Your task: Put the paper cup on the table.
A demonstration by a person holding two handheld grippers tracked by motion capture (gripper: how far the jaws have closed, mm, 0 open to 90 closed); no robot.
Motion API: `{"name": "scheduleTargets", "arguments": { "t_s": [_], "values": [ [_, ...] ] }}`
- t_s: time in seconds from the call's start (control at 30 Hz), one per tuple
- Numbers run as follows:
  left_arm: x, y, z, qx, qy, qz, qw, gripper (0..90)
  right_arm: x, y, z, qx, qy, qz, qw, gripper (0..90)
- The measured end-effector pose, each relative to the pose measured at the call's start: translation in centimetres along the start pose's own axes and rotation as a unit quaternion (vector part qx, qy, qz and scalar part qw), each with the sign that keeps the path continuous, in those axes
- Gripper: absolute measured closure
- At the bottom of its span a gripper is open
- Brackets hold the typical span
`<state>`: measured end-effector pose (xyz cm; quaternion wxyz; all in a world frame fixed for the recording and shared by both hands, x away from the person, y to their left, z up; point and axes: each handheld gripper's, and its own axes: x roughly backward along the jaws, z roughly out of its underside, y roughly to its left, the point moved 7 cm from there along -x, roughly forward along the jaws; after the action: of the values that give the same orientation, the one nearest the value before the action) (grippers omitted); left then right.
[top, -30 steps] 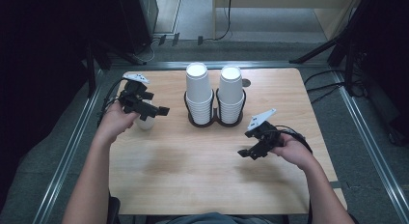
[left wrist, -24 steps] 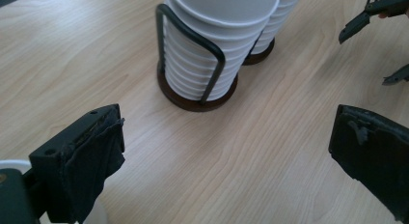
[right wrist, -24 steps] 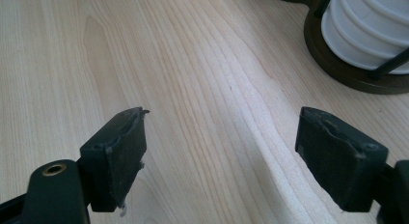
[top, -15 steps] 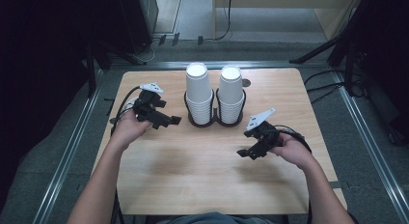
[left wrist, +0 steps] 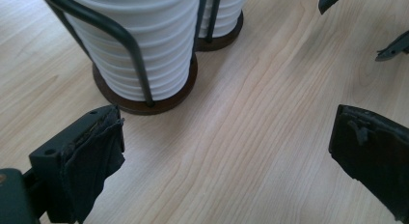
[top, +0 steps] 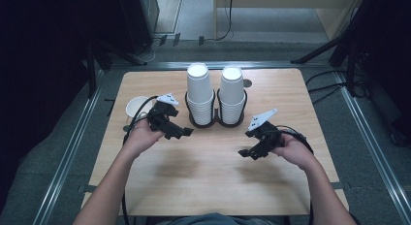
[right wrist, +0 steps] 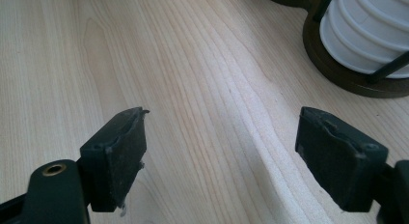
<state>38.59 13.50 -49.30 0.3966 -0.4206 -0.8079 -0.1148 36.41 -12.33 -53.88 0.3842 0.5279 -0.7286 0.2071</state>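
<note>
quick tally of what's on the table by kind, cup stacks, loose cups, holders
stacks of white cups: 2 (left stack, right stack)
loose white cup: 1 (single cup, at the table's left edge)
black wire cup holder: 1 (double holder, holding both stacks)
total: 4
</note>
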Motion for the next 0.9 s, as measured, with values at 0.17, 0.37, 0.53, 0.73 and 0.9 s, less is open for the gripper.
{"name": "scheduleTargets", "arguments": {
  "t_s": [0.17, 0.37, 0.53, 0.73, 0.9],
  "values": [
    [-1.6, -1.0, 0.4, -0.01, 0.01, 0.004, 0.9999, 0.0, -0.1, 0.2, 0.0, -0.002, 0.0, -0.003, 1.0, 18.5],
    [-2.6, -1.9, 1.0, -0.021, 0.02, 0.006, 0.9996, 0.0, -0.3, 0.3, 0.0, -0.001, 0.002, -0.003, 1.0, 18.5],
    [-3.7, -2.7, 1.5, -0.02, 0.024, 0.014, 0.9994, 0.0, -0.4, 0.3, 0.0, 0.0, 0.002, -0.004, 1.0, 18.5],
    [-4.8, -3.4, 1.5, -0.028, 0.024, 0.014, 0.9992, 0.0, -0.6, 0.3, 0.1, 0.003, 0.005, -0.006, 1.0, 18.5],
    [-5.5, -4.0, 1.5, -0.043, 0.031, 0.018, 0.9984, 0.0, -0.8, 0.5, 0.1, 0.006, 0.011, -0.008, 0.9999, 18.5]
  ]
}}
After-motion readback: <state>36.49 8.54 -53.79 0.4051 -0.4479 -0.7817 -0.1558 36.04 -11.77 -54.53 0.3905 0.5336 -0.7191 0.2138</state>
